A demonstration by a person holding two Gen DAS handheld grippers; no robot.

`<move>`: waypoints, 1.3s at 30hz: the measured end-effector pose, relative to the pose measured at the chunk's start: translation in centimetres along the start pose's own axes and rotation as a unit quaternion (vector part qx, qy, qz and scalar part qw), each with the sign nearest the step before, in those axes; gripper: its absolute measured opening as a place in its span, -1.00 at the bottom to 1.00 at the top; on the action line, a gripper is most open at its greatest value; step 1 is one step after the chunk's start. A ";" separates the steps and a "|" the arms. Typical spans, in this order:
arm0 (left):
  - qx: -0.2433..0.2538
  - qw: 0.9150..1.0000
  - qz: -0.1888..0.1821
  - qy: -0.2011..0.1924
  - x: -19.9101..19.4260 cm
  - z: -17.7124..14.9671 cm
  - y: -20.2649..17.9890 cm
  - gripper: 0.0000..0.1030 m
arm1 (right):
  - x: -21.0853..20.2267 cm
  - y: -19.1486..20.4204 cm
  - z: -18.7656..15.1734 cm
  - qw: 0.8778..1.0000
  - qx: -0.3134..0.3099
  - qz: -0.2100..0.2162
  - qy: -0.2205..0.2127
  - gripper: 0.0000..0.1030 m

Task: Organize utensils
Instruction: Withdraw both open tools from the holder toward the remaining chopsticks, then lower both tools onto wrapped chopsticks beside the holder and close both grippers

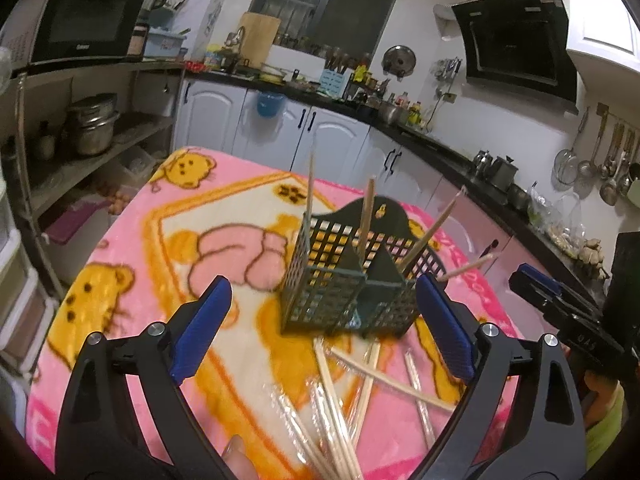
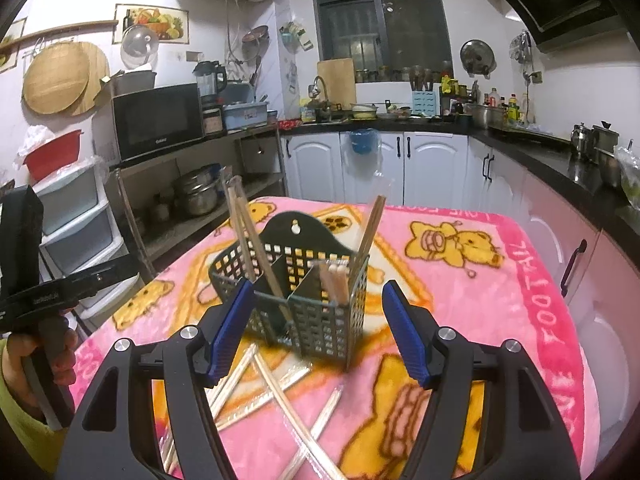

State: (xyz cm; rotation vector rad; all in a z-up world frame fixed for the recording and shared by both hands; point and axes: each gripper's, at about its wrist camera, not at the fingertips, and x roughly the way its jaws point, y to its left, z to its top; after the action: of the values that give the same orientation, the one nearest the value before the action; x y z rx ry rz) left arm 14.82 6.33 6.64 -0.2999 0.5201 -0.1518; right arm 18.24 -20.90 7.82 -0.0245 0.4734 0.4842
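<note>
Item: dark green perforated plastic utensil holder [image 2: 298, 292], mid-table on pink bear-print blanket [image 2: 460, 304]; loose pale wooden chopsticks [image 1: 360, 372] lay toward near edge. Left gripper [image 1: 324, 328], right gripper [image 2: 316, 332] gaped empty. Advice: pinch one stick mid-length, drop upright

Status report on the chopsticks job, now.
Both hand-held grippers, left and right, open, empty. Basket upright, holds some chopsticks; loose chopsticks lie before it on the blanket. Nothing blocking.
</note>
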 end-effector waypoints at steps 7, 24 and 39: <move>-0.007 1.000 0.012 0.024 0.0 -2.1 0.9 0.65 | 0.4 0.6 -1.2 1.000 -0.008 0.010 0.013 0.25; -0.030 0.995 0.019 0.091 1.5 -6.4 2.7 0.36 | 3.5 2.7 -5.0 0.995 -0.043 0.042 0.078 0.25; -0.078 0.980 -0.012 0.182 5.2 -9.9 4.1 -0.27 | 8.3 3.2 -7.0 0.985 -0.069 0.065 0.144 0.23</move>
State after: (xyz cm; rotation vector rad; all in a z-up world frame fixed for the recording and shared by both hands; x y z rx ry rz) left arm 14.49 6.66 -5.19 -0.4345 0.8951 -0.1919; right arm 20.26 -15.34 -1.82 -0.2007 0.7275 0.6450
